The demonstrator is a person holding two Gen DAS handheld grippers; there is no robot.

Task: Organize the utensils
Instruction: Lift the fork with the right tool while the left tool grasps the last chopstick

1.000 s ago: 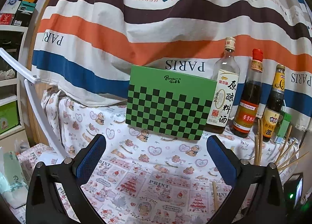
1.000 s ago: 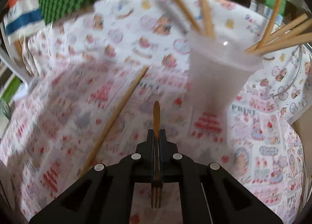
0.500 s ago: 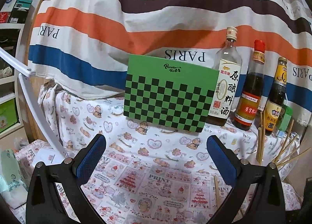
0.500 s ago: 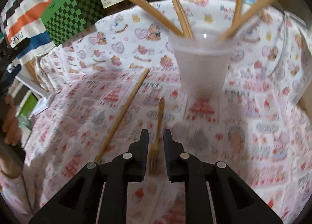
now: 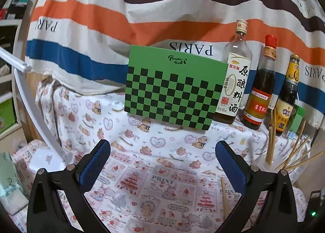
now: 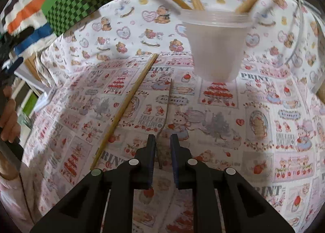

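Observation:
In the right wrist view a thin fork (image 6: 167, 111) lies on the patterned cloth, its tines between the fingers of my right gripper (image 6: 163, 138), which is open a little and not gripping it. A loose chopstick (image 6: 126, 109) lies to its left. A translucent plastic cup (image 6: 216, 44) holding several chopsticks stands just beyond. My left gripper (image 5: 162, 157) is wide open and empty above the cloth. The loose chopstick (image 5: 224, 196) also shows by its right finger, and the sticks in the cup (image 5: 292, 155) at far right.
A green checkered box (image 5: 172, 88) stands at the back, with three sauce bottles (image 5: 262, 90) to its right. A striped cloth hangs behind. A white chair frame (image 5: 30, 111) is at the left. The table edge drops off at the right.
My right gripper opened and let go of the fork, which now lies on the cloth. The gripper pulled back from the cup. My left gripper rose slightly and stayed open.

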